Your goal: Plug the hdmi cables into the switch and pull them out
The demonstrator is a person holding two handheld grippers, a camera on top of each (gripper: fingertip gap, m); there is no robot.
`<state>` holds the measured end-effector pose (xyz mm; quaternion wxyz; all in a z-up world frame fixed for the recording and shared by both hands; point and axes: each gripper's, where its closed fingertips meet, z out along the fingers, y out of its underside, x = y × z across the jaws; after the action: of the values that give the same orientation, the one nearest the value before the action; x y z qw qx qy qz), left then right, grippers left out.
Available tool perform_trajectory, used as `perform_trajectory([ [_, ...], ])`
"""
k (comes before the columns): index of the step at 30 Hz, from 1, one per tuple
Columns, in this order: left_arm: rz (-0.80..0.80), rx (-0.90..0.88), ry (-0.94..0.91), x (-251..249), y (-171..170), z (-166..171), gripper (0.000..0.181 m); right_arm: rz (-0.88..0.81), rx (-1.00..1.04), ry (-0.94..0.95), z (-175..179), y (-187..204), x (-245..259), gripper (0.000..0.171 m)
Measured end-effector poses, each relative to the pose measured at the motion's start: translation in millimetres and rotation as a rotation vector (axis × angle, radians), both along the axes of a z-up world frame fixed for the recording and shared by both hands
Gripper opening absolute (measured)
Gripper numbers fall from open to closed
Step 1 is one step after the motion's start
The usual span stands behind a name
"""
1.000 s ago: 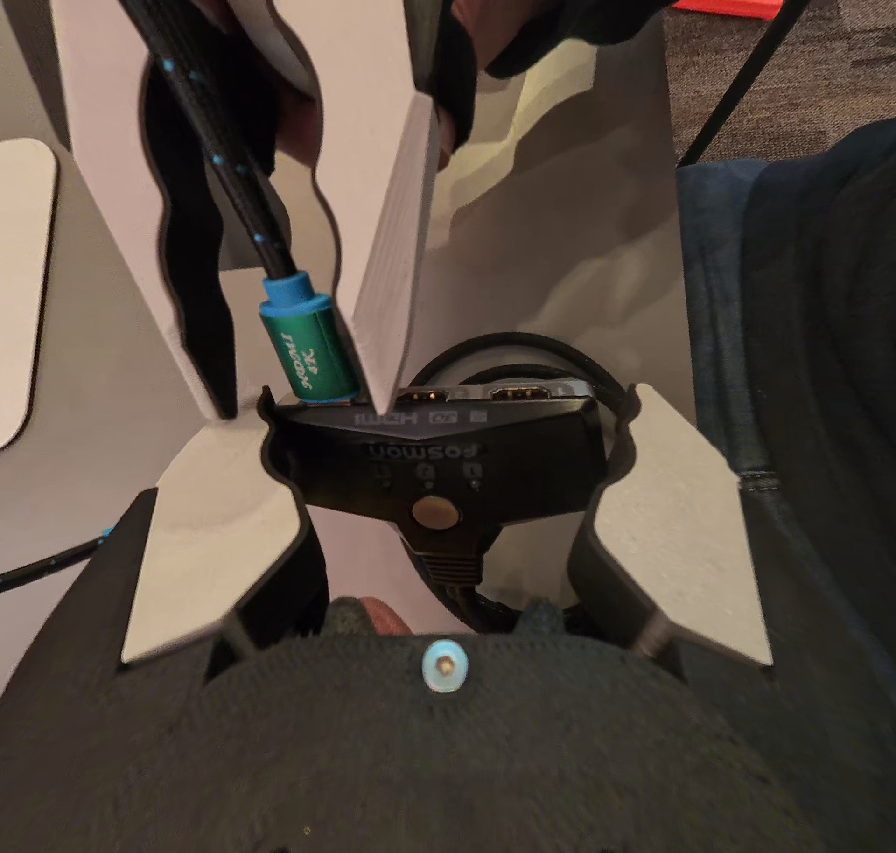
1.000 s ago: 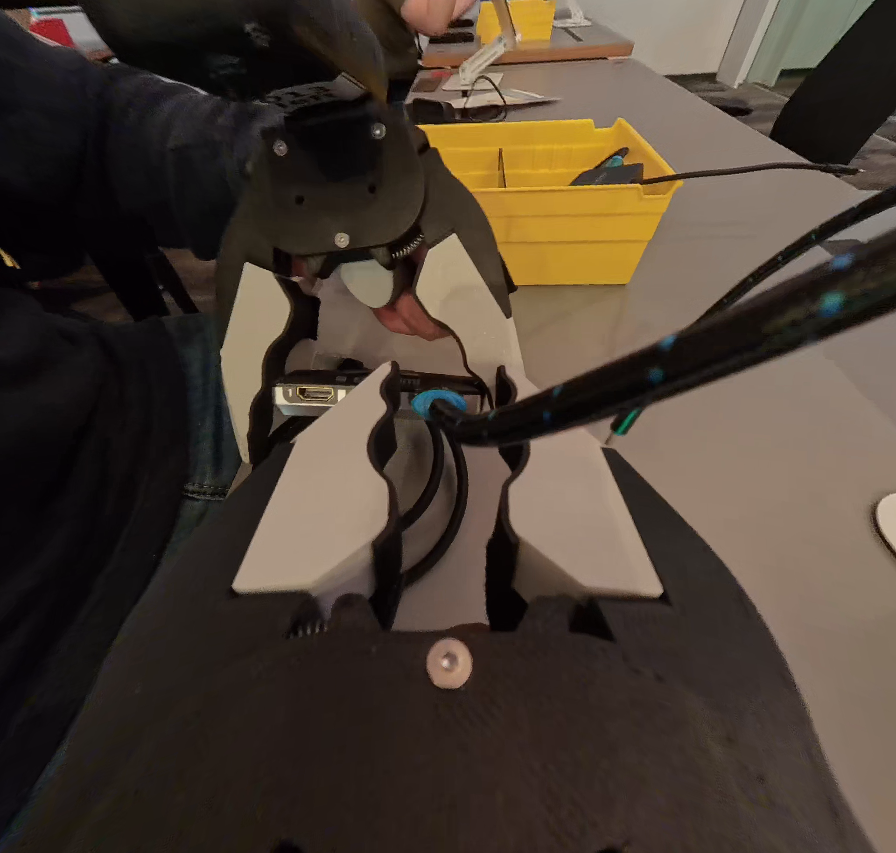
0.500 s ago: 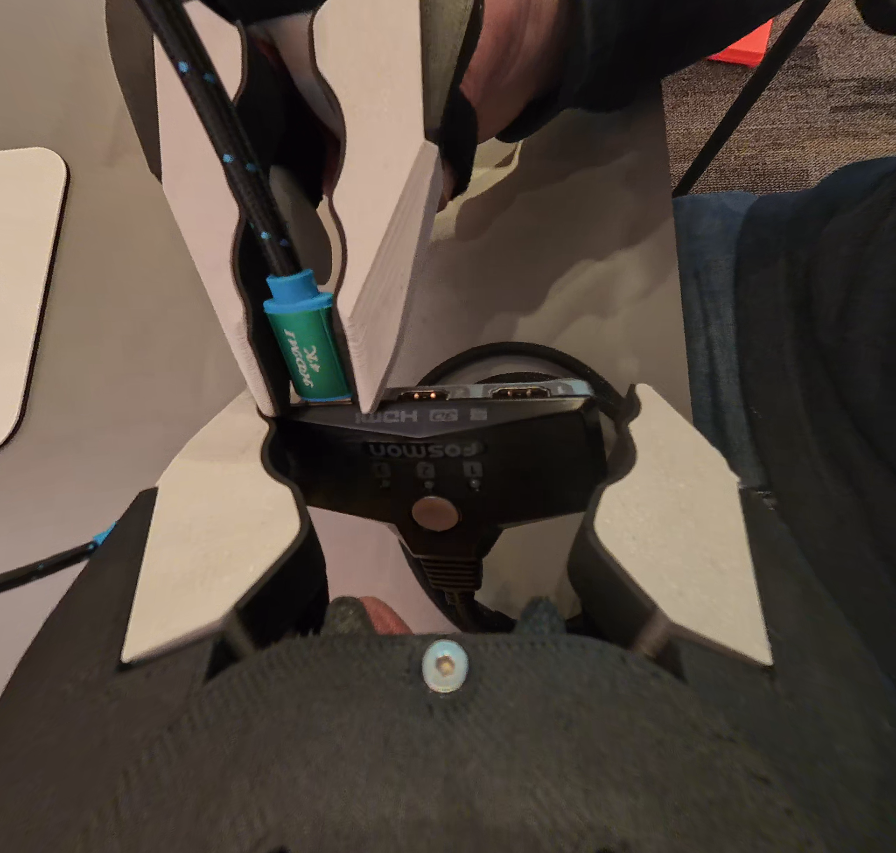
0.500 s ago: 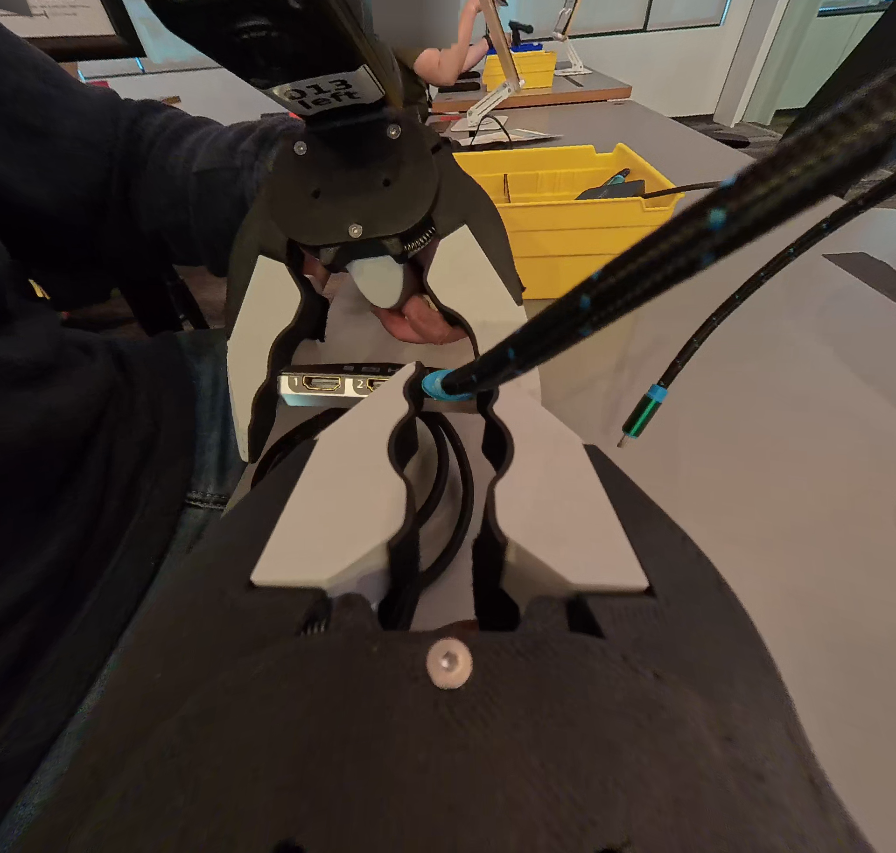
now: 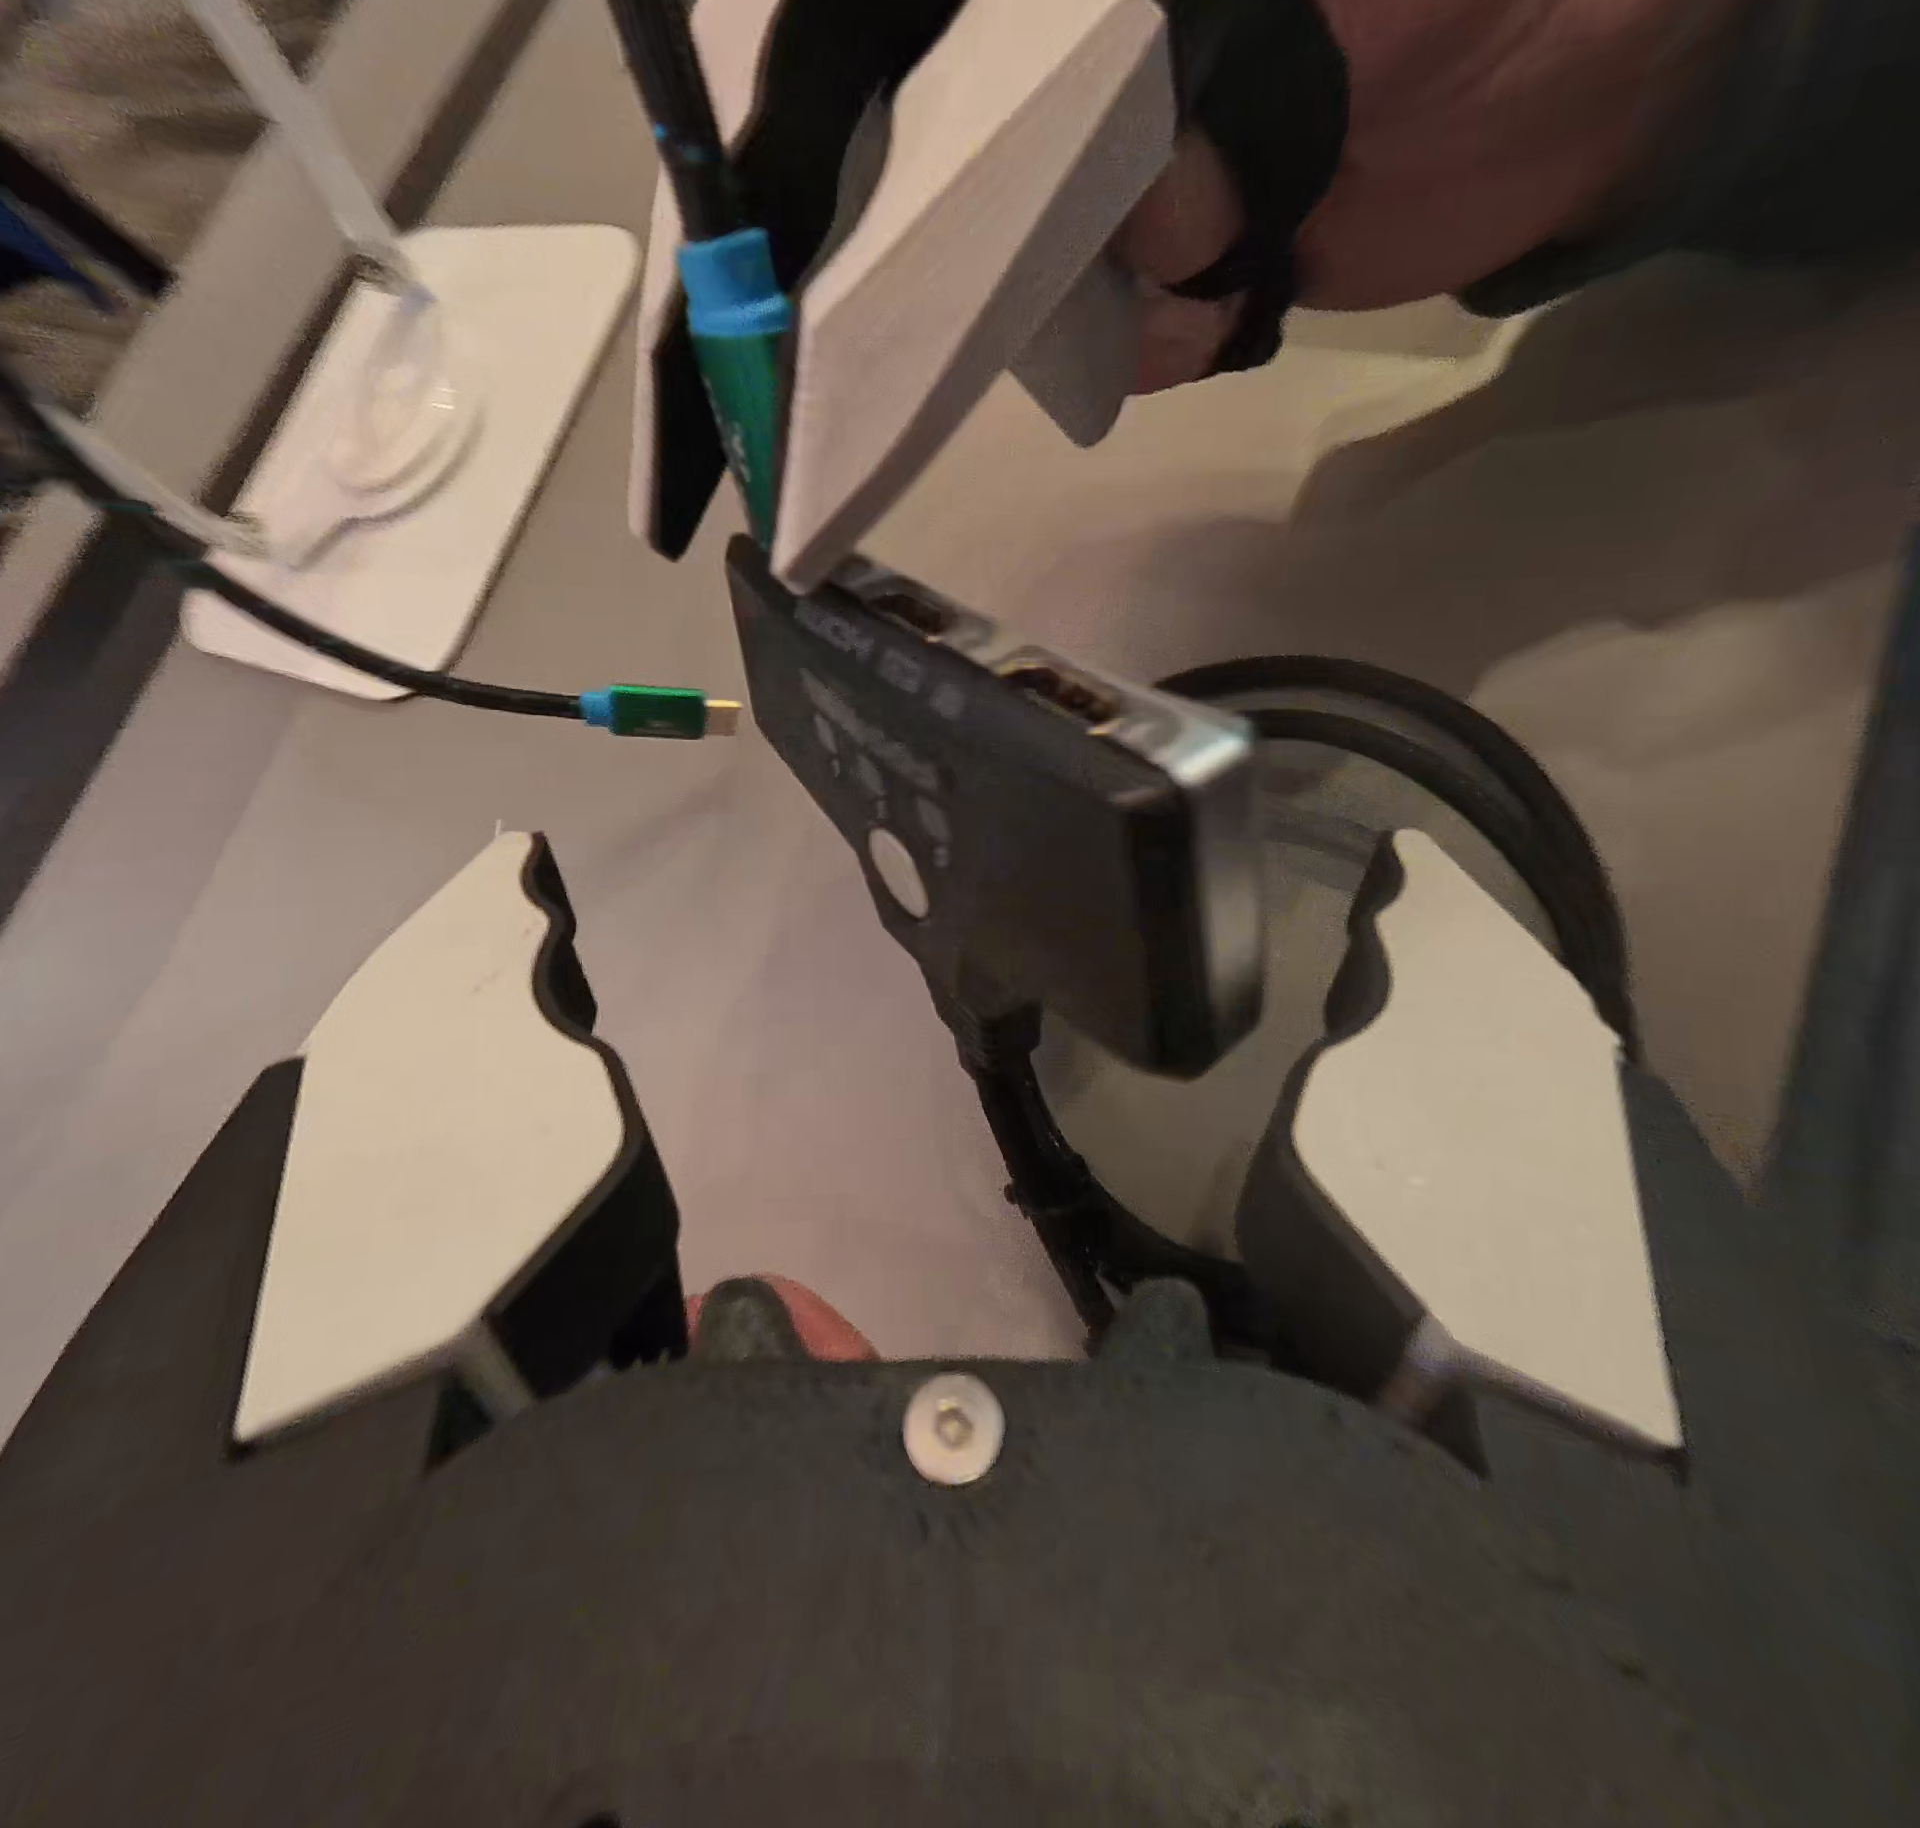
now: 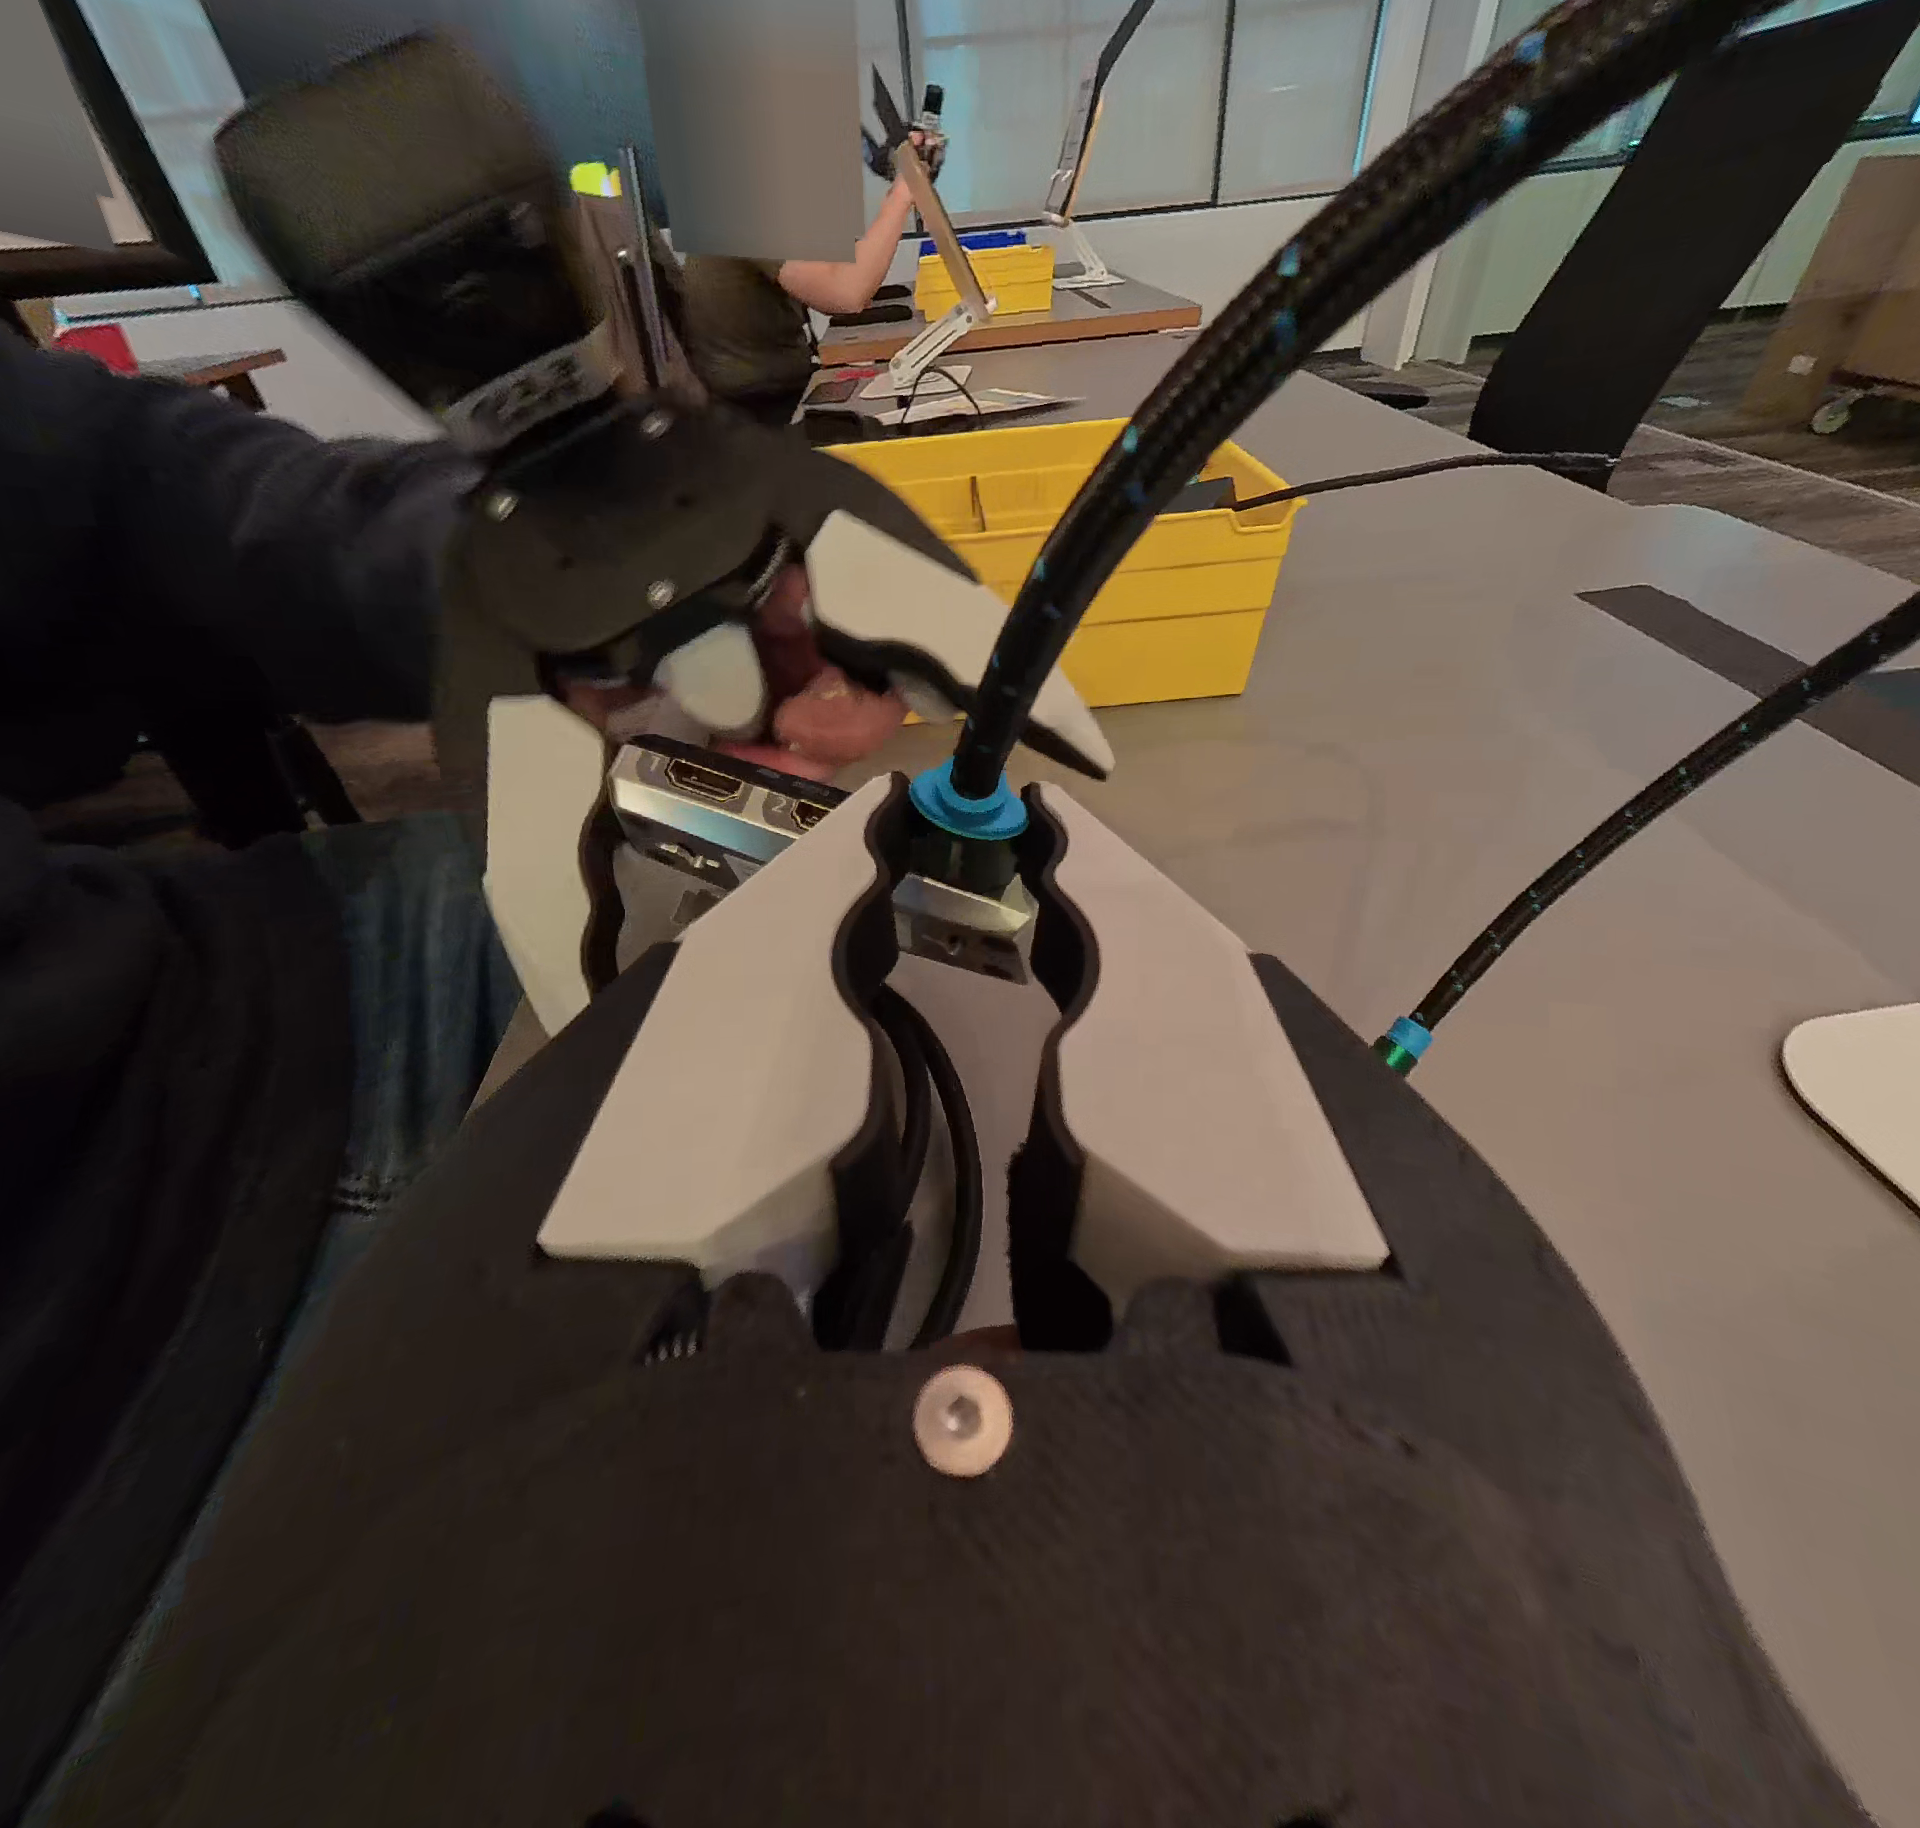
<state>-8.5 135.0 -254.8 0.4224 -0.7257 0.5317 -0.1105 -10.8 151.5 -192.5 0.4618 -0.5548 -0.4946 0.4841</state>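
Our left gripper stands wide, its white fingers either side of the black switch but not clearly touching it; the box hangs tilted between them, so it looks released or nearly so

Our right gripper is narrow, clamped on the green plug with the blue collar, its braided cable arching up and off to the right

Plug meets the switch at its leftmost port in the left wrist view; how deep it is seated we cannot tell, the joint is hidden by a finger and blurred

Two other ports on the same face show open

Switch's own black lead loops beneath, near the person's lap

Farther left on the grey table lies a second plug, loose, tip pointing at the switch, just beside it

Beyond: a white stand base, and a yellow bin far across the table

Judgement: early to middle. One cable at its port, either going in or coming out; second cable not yet plugged, and the pulling-out is left
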Motion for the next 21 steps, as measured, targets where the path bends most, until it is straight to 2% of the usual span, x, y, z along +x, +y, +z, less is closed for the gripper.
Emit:
perform_trajectory([
  [2,0.072,0.101,-0.007,2,3,-3,0.126,-0.021,-0.005,0.017,3,3,0,0.019],
  [7,0.216,0.355,-0.046,-3,23,6,0.079,-0.025,-0.066,0.067,8,3,-1,0.019],
  [8,0.224,0.377,-0.061,-2,27,10,0.073,-0.030,-0.077,0.077,9,4,0,0.018],
  [10,0.216,0.465,-0.071,0,29,22,0.054,-0.034,-0.104,0.111,13,5,3,0.018],
  [12,0.187,0.473,-0.068,6,28,22,0.031,-0.038,-0.085,0.115,16,4,4,0.018],
  [16,0.180,0.509,-0.059,4,30,28,0.029,-0.040,-0.056,0.120,21,3,5,0.018],
  [21,0.100,0.570,0.114,-1,32,38,0.029,-0.038,-0.013,0.088,23,2,11,0.019],
])
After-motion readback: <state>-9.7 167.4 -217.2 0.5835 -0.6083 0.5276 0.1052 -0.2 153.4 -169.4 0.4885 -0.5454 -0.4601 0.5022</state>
